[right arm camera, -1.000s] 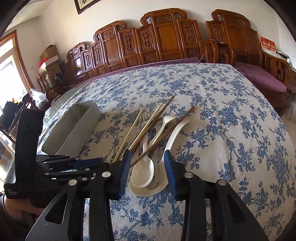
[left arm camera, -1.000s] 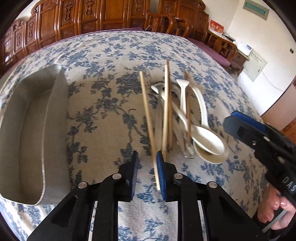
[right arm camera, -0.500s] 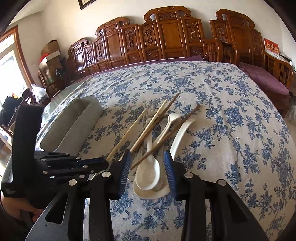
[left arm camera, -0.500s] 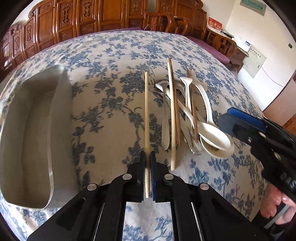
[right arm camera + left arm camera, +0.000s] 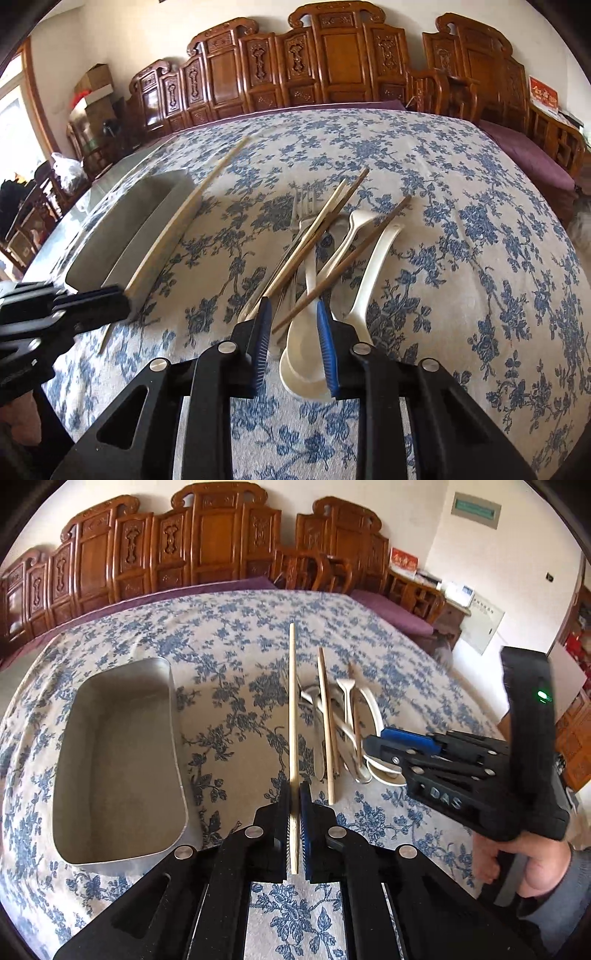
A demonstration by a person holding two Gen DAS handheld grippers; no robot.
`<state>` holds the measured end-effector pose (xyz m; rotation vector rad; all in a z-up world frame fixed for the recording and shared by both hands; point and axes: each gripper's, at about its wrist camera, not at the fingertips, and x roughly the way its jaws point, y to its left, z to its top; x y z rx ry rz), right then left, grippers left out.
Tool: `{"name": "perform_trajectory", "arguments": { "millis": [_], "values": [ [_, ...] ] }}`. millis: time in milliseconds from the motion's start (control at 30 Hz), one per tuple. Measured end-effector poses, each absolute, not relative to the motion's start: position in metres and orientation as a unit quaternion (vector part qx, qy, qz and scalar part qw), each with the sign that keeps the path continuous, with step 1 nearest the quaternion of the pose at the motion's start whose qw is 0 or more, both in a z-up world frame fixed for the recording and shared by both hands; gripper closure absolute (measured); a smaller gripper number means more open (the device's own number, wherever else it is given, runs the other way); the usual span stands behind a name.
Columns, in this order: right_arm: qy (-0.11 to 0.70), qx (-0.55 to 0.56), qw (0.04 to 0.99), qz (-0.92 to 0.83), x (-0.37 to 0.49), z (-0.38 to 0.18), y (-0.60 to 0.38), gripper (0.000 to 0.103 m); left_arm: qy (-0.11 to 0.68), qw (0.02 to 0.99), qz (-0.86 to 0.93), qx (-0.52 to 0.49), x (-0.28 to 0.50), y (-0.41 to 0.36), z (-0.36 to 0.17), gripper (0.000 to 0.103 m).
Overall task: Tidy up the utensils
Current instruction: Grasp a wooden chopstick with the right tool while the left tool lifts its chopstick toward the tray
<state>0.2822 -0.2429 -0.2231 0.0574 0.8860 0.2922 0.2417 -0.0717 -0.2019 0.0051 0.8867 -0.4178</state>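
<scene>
My left gripper [image 5: 294, 792] is shut on a pale chopstick [image 5: 292, 701], which is held off the cloth and points away from me. From the right wrist, this chopstick [image 5: 184, 214] slants over the tray's edge from the left gripper [image 5: 118, 295]. My right gripper [image 5: 292, 306] hovers low over the utensil pile with its jaws closing. Between them lie a white spoon's bowl [image 5: 303, 354] and a brown chopstick's end [image 5: 332, 273]; the pads do not visibly press either. More chopsticks [image 5: 325, 716], white spoons [image 5: 347, 701] and a metal fork [image 5: 301, 206] lie crossed there.
An empty metal tray [image 5: 110, 768] sits on the blue-flowered tablecloth [image 5: 229, 635], left of the pile; its wall [image 5: 140, 236] shows in the right wrist view. Carved wooden chairs [image 5: 332, 62] line the far edge. A person's hand [image 5: 524, 864] holds the right gripper's handle.
My left gripper shut on the pale chopstick, then lifted it clear of the pile and up. The right gripper's jaws narrowed over the white spoons.
</scene>
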Motion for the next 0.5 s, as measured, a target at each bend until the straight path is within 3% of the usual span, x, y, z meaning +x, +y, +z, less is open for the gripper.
{"name": "perform_trajectory", "arguments": {
  "millis": [267, 500],
  "values": [
    [0.468, 0.028, 0.88, 0.077, 0.322, -0.234, -0.241, 0.076, 0.406, 0.889, -0.211, -0.007, 0.236, -0.055, -0.185, 0.099],
    [0.502, 0.051, 0.862, 0.036, 0.336, -0.242, -0.252, 0.084, 0.389, 0.895, -0.218, -0.014, 0.229, -0.042, -0.17, 0.099]
  ]
}}
